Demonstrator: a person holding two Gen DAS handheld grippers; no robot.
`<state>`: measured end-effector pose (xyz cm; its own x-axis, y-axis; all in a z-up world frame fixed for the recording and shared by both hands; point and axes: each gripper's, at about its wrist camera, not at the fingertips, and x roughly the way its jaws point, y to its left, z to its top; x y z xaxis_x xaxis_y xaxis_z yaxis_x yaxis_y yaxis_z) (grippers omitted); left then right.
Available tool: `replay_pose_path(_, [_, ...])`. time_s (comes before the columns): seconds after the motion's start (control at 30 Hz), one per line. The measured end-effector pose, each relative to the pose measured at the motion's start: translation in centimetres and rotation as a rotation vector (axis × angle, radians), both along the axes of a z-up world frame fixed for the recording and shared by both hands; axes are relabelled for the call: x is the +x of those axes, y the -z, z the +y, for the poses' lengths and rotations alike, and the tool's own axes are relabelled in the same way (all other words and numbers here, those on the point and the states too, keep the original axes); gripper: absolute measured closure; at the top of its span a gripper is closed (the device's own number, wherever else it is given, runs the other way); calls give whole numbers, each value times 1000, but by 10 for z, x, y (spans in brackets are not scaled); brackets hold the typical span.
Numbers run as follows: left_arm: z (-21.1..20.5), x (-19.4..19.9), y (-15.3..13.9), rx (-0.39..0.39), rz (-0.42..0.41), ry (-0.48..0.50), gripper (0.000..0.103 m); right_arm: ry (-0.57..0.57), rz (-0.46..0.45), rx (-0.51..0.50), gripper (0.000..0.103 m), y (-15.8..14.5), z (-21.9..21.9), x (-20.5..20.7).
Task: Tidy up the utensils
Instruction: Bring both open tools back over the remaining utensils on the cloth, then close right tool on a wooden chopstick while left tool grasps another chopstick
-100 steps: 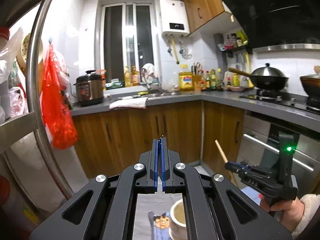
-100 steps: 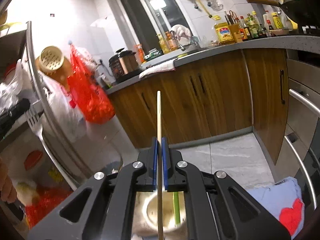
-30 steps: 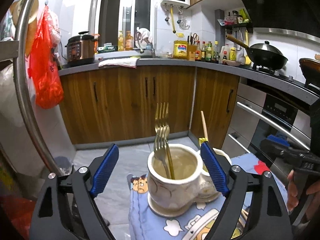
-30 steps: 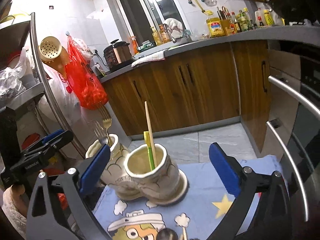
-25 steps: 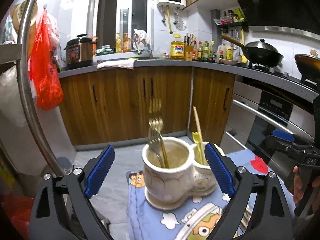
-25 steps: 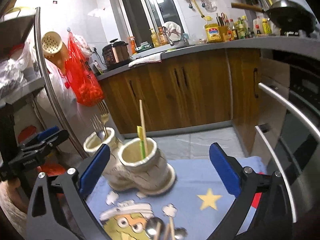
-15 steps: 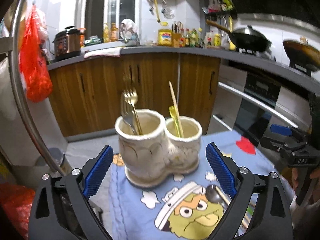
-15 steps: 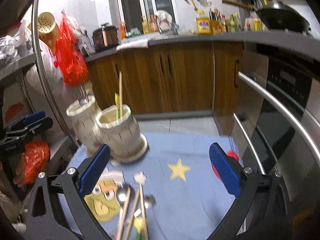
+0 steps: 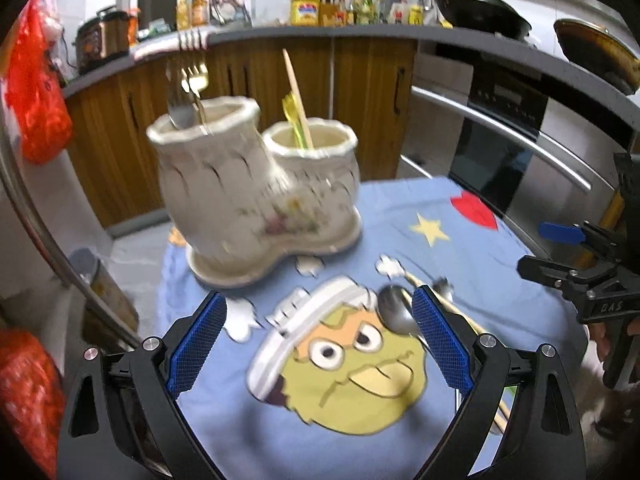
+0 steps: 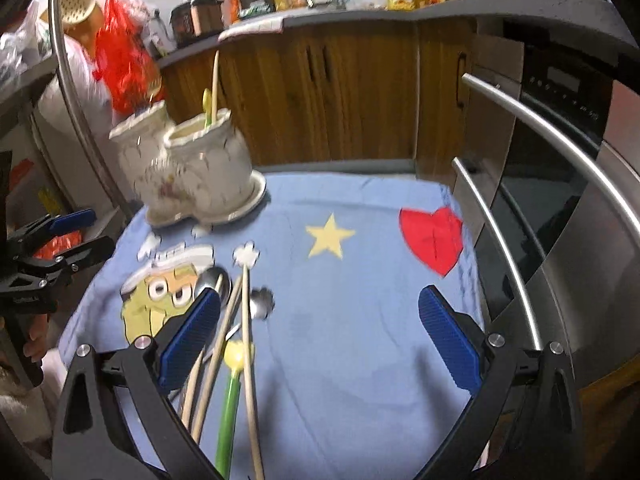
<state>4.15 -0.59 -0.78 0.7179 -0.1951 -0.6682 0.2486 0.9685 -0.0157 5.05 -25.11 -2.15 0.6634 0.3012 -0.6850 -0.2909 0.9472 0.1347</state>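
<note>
A white two-cup ceramic holder stands at the far side of a blue cartoon cloth. Its left cup holds forks; its right cup holds a wooden chopstick and a yellow-green one. It also shows in the right wrist view. Loose spoons, wooden chopsticks and a green chopstick with a yellow end lie on the cloth. My left gripper is open and empty above the cloth. My right gripper is open and empty, just right of the loose utensils.
An oven with steel handles stands close on the right. Wooden cabinets and a countertop lie behind. A metal rack post and red bags are on the left.
Both grippers have opened and let go of their utensils, which stand in the cups. Both have pulled back and tilted down over the cloth.
</note>
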Motion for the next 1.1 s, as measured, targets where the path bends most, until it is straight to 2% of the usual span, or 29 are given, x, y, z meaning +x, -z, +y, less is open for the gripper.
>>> replay_pose_path(0.17, [-7, -1, 19, 1, 63, 14, 10, -47, 46, -30, 5, 12, 12, -1])
replay_pose_path(0.3, [-7, -1, 28, -36, 106, 15, 10, -97, 78, -66, 6, 21, 24, 0])
replay_pose_path(0.47, [-11, -4, 37, -23, 127, 23, 10, -154, 121, -76, 29, 30, 35, 1])
replay_pose_path(0.57, [-15, -5, 39, -16, 132, 30, 10, -180, 143, -77, 46, 35, 42, 2])
replay_pose_path(0.63, [-19, -5, 40, -13, 135, 39, 10, -200, 155, -84, 60, 38, 47, 1])
replay_pose_path(0.73, [-22, -7, 42, -6, 137, 47, 10, -213, 173, -87, 74, 41, 53, 2])
replay_pose_path(0.83, [-22, -7, 42, -8, 137, 48, 10, -206, 183, -80, 82, 42, 56, 5])
replay_pose_path(1.07, [-25, -9, 42, -7, 141, 55, 10, -209, 210, -83, 87, 47, 64, 10])
replay_pose_path(1.1, [-26, -9, 42, -10, 145, 58, 11, -209, 209, -84, 94, 47, 65, 10])
